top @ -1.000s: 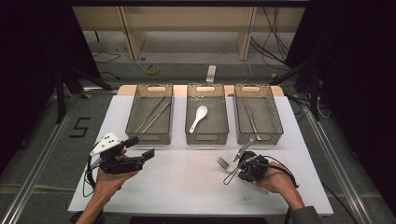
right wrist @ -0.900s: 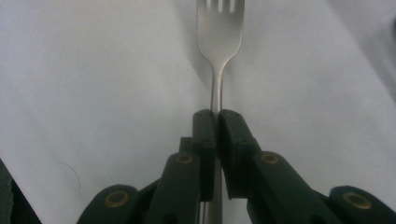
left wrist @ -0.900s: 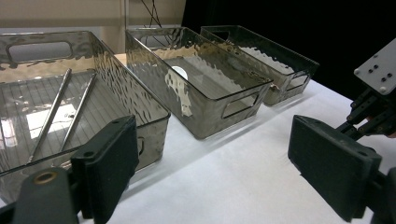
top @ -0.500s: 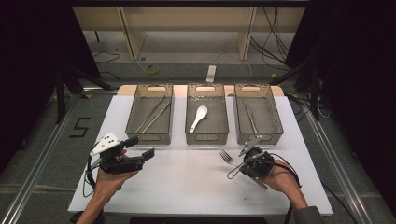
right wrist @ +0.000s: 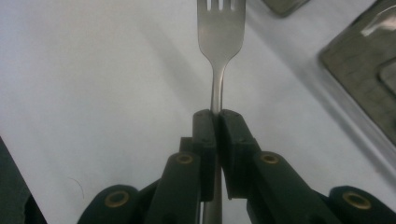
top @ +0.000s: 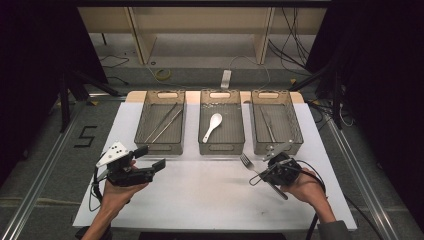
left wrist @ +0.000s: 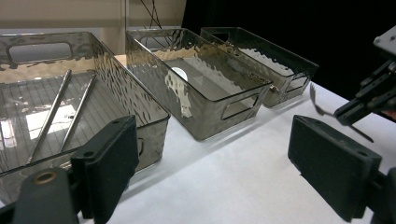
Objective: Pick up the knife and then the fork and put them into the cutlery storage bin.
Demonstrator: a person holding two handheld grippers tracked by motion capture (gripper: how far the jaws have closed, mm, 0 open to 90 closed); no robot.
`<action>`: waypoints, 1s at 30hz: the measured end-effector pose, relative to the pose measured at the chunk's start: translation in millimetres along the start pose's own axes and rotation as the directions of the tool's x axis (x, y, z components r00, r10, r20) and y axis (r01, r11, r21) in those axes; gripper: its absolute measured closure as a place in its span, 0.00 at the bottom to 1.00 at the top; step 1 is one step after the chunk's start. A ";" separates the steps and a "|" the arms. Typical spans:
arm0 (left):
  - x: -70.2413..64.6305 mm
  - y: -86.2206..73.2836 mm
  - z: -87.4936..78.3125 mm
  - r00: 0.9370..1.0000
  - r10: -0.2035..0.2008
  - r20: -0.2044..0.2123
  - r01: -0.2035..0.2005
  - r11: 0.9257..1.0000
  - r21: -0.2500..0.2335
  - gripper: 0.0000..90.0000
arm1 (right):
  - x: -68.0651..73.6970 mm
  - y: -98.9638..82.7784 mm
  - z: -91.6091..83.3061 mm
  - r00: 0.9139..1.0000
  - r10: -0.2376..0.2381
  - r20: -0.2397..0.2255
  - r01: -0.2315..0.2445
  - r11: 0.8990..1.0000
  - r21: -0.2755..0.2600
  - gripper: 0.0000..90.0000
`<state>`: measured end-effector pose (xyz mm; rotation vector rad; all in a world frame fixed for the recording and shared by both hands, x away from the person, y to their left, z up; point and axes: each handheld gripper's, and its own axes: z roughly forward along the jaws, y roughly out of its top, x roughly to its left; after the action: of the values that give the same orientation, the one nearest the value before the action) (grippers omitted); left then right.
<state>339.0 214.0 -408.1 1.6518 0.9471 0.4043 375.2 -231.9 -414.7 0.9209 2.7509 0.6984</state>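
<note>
A metal fork [top: 246, 162] hangs a little above the white table, and my right gripper [top: 264, 174] is shut on its handle. In the right gripper view the pads [right wrist: 205, 126] pinch the stem of the fork [right wrist: 220, 37], tines pointing away. My left gripper [top: 150, 158] stays at the front left with its jaws wide open and nothing between them. In the left gripper view my left gripper [left wrist: 219, 163] looks past its black pads [left wrist: 112, 154] at the bins and at the right gripper [left wrist: 362, 105] with the fork [left wrist: 320, 108].
Three clear bins stand in a row at the back. The left bin [top: 159, 148] holds two long metal rods [top: 165, 124], the middle bin [top: 221, 148] a white spoon [top: 213, 125], the right bin [top: 300, 131] thin metal utensils [top: 267, 124]. White table cover [top: 200, 200] lies in front.
My right gripper has risen and moved away from the front edge toward the right bin, carrying the fork. The left gripper has kept still.
</note>
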 end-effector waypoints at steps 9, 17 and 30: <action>-0.7 -0.3 1.0 1.000 -0.015 0.011 0.015 1.000 -0.015 0.17 | -27.0 -1.8 -32.9 0.996 0.073 0.041 -0.068 0.992 -0.109 0.95; -1.6 -0.1 2.0 1.000 -0.010 0.012 0.010 1.000 -0.021 0.17 | -45.2 3.1 -40.9 0.992 0.113 0.052 -0.104 0.981 -0.164 0.95; -1.6 0.5 0.6 1.000 -0.006 0.014 0.006 1.000 -0.030 0.17 | -65.3 32.4 -53.5 0.988 0.126 0.087 -0.106 0.972 -0.208 0.95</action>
<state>338.6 212.4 -407.4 1.6223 0.9314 0.4013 429.1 -268.8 -352.1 1.0459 2.4995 0.9078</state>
